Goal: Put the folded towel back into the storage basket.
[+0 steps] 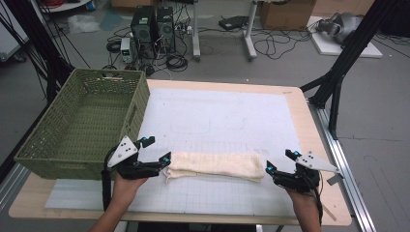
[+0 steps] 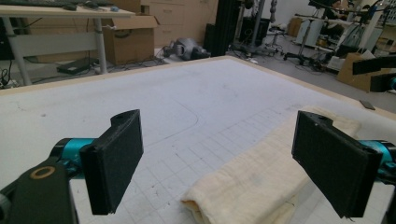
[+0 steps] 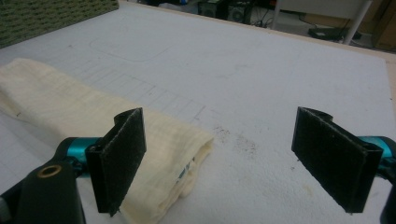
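Cream towel [image 1: 215, 166] lies folded into a long, narrow strip on my white grid mat [image 1: 227, 116], stretched left to right near the front edge. It's flat, slightly rumpled, its layered ends open at both sides.

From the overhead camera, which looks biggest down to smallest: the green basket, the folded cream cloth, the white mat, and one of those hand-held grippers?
1. White mat, covering most of the table.
2. Green basket.
3. Folded cream cloth.
4. A gripper: the left gripper and the right gripper look about alike, so I won't rank them.
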Demonstrator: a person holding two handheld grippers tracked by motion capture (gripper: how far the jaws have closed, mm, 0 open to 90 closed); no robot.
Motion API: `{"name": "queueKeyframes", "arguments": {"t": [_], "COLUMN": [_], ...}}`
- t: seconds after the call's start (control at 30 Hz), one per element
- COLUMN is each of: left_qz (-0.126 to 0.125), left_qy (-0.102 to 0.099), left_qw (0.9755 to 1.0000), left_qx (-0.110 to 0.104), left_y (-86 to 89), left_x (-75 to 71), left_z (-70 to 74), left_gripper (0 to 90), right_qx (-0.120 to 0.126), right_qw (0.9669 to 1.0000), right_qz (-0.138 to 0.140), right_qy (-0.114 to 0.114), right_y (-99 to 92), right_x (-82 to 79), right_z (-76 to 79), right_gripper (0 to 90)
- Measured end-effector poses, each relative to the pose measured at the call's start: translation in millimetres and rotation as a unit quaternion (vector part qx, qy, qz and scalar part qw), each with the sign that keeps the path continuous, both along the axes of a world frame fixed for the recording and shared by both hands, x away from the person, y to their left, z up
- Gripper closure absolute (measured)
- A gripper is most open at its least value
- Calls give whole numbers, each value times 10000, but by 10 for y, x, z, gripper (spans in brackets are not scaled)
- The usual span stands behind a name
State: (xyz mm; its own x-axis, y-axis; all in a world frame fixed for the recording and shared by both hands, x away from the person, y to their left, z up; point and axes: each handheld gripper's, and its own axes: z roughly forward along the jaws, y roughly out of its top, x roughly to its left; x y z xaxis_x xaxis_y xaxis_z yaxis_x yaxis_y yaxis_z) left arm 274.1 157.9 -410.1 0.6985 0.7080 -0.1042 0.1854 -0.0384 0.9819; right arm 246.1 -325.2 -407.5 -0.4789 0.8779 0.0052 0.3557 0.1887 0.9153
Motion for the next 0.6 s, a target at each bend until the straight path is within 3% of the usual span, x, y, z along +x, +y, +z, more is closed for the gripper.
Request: {"name": "queueKeyframes", "arguments": {"t": [0.6], "left_qz": [-143], "left_qy": [-65], "left_qw": [9998], "left_qx": [-77], "left_y": [-51], "left_x": [-18], "left_z": [23], "left_gripper": [166], "right_qx": [51], "right_qw": [10000], "right_qz": [23], "right_qy": [-70], "right_y": [-44], "right_x": [-57], "right_z": [19], "right_gripper": [161]}}
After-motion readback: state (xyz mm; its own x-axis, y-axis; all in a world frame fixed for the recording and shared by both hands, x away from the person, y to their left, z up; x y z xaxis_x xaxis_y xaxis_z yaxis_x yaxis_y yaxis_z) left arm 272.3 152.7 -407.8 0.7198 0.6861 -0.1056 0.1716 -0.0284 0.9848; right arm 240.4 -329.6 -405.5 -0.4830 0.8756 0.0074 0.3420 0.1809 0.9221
